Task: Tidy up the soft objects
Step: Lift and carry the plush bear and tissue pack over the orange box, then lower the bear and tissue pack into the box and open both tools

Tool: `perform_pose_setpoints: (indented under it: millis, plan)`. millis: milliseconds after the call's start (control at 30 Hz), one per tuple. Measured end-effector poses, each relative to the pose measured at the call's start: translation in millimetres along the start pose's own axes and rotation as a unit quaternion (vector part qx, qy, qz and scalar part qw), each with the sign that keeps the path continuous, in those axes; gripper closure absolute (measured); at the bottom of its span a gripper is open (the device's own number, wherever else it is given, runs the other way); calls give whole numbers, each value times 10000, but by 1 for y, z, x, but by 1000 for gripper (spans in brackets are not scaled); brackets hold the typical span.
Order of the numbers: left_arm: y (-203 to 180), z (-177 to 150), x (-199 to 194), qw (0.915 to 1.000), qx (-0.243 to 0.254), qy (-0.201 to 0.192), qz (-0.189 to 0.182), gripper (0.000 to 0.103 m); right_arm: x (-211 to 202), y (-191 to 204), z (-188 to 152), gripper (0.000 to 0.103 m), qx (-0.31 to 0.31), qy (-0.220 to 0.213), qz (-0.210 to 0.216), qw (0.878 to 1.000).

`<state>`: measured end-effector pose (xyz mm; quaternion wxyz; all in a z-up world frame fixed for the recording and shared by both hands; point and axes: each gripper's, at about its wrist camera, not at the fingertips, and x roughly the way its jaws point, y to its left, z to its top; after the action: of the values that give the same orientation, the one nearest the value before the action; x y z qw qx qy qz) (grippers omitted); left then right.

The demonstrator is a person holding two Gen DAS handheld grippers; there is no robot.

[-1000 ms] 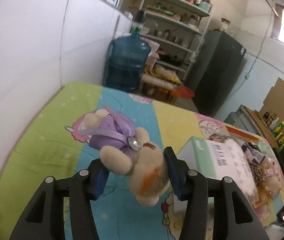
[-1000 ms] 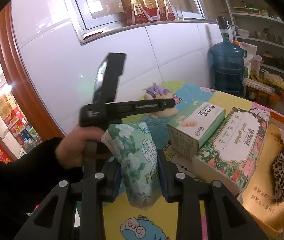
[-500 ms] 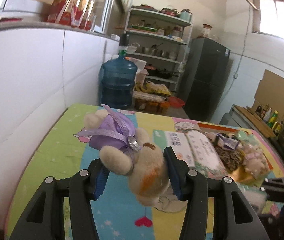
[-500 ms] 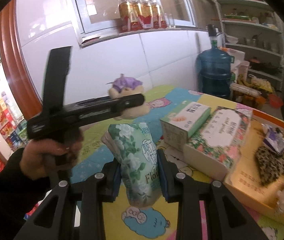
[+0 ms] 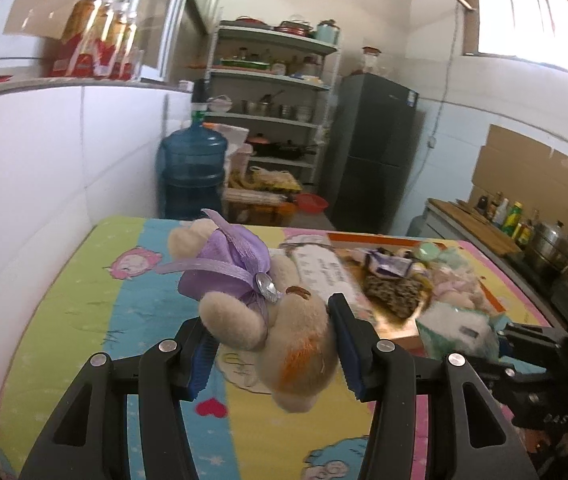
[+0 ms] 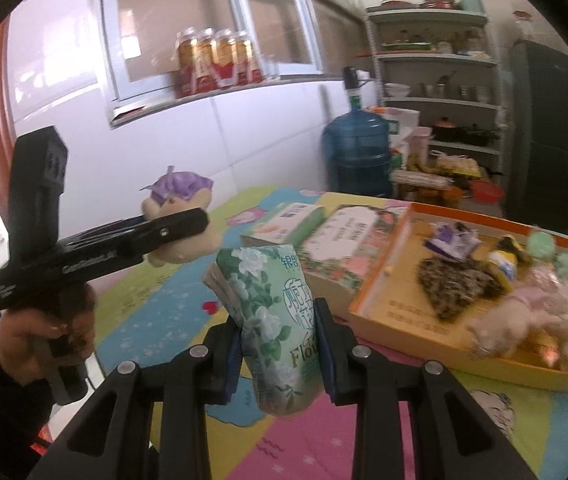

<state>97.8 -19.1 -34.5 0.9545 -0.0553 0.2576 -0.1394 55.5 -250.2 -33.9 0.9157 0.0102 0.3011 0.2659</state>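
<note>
Two soft things are in the air: the left gripper [image 5: 270, 344] jaws pinch a plush bear [image 5: 272, 320], the right gripper [image 6: 280, 352] jaws pinch a tissue pack [image 6: 272, 320]. Several toys already lie in the orange tray [image 6: 380, 280] on the counter [image 6: 156, 320]; these two seem left to place

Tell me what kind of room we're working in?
Most likely a home kitchen or pantry: a shelf rack of pots and dishes, a dark fridge, and a water jug behind the table.
</note>
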Motion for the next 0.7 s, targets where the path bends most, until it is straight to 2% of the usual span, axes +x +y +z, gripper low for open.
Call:
perform_pose_setpoints:
  millis: [433,700]
  plan:
    - [-58,-6,15,9979,322,161,-548,49,-32,-45,-15,70,434,-234,-456,9977]
    - [-88,-3,31,9959,432,225,-763,49,-50,-77,-24,70,687,-334,-686,9947]
